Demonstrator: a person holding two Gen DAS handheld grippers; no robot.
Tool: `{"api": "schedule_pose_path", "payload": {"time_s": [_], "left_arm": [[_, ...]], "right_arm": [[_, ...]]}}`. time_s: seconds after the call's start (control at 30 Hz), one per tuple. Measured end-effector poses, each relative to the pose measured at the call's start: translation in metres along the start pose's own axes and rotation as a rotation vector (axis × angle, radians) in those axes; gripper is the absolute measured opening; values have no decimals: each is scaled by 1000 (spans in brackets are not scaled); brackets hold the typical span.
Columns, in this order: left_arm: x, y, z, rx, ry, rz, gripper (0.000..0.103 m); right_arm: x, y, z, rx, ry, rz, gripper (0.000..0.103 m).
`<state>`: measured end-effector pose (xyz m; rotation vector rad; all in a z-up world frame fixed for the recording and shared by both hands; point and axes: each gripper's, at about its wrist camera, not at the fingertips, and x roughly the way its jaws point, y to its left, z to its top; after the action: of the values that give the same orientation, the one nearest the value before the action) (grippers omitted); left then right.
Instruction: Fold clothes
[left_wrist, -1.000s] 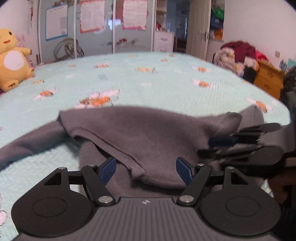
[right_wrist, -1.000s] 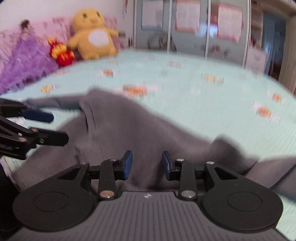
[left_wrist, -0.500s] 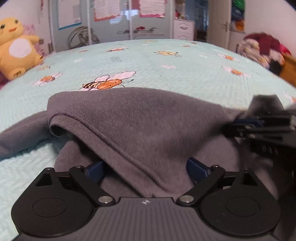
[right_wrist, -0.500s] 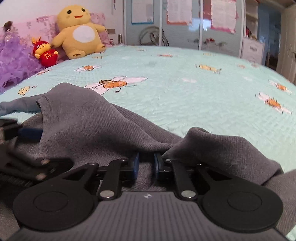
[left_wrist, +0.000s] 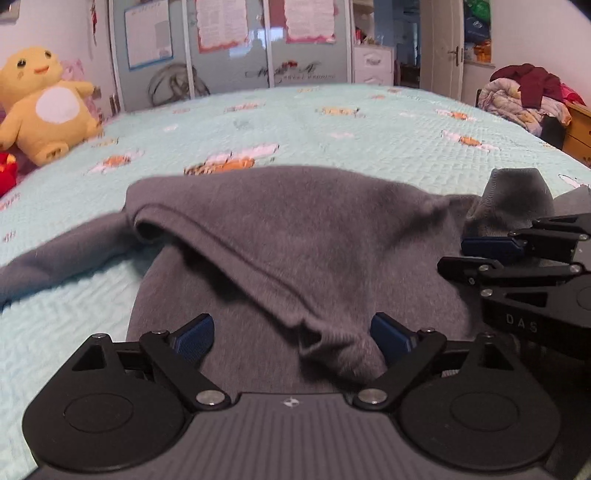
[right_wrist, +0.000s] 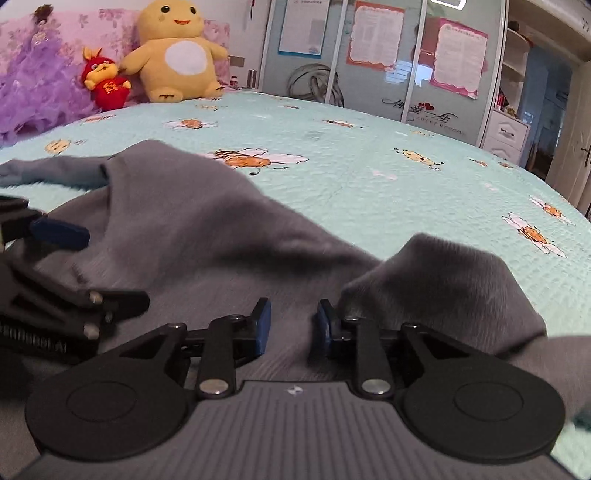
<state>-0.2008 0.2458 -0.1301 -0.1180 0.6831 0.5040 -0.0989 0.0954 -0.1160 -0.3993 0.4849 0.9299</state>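
A grey sweater (left_wrist: 303, 236) lies rumpled on the near part of my bed's pale green bee-print bedspread (left_wrist: 332, 125), one sleeve (left_wrist: 62, 251) trailing off to the left. My left gripper (left_wrist: 291, 334) has its blue-padded fingers (left_wrist: 194, 334) spread wide, a fold of the sweater's hem drooping between them but not pinched. My right gripper (right_wrist: 291, 325) has its fingers (right_wrist: 262, 323) parted by a narrower gap, resting low over the grey cloth, with a raised hump of fabric (right_wrist: 443, 273) touching the right finger. I grip nothing with either one. A yellow plush toy (right_wrist: 177, 55) and a small red plush (right_wrist: 107, 83) sit at the far left edge of the bed.
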Motion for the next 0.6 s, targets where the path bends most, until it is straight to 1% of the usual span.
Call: {"api": "schedule_pose_path", "payload": {"time_s": [0.07, 0.13, 0.2, 0.27, 0.33, 0.37, 0.43, 0.47, 0.5, 0.53, 0.6], "left_arm": [[-2, -1, -1, 4, 6, 1, 94], [0, 2, 0, 5, 9, -8, 94], [5, 7, 4, 15, 10, -7, 93], [14, 12, 12, 25, 5, 10, 92], [26, 15, 19, 26, 1, 28, 92], [32, 17, 23, 27, -1, 37, 92], [45, 21, 31, 29, -5, 54, 96], [51, 22, 34, 29, -7, 63, 99], [57, 24, 38, 30, -8, 72, 103], [62, 25, 42, 31, -11, 65, 103], [73, 27, 51, 33, -17, 48, 103]], "right_arm": [[0, 0, 1, 7, 14, 1, 28], [6, -5, 6, 20, 24, 13, 32], [14, -11, 12, 33, 28, 31, 42], [21, -18, 19, 48, 31, 49, 41], [29, -28, 27, 70, 15, 64, 37], [32, -31, 32, 67, 9, 58, 35], [40, -34, 39, 59, 4, 43, 35], [44, -36, 43, 57, 3, 36, 35], [49, -37, 46, 55, 1, 30, 36], [54, -40, 48, 54, -3, 24, 36], [64, -45, 52, 54, -12, 10, 44]]}}
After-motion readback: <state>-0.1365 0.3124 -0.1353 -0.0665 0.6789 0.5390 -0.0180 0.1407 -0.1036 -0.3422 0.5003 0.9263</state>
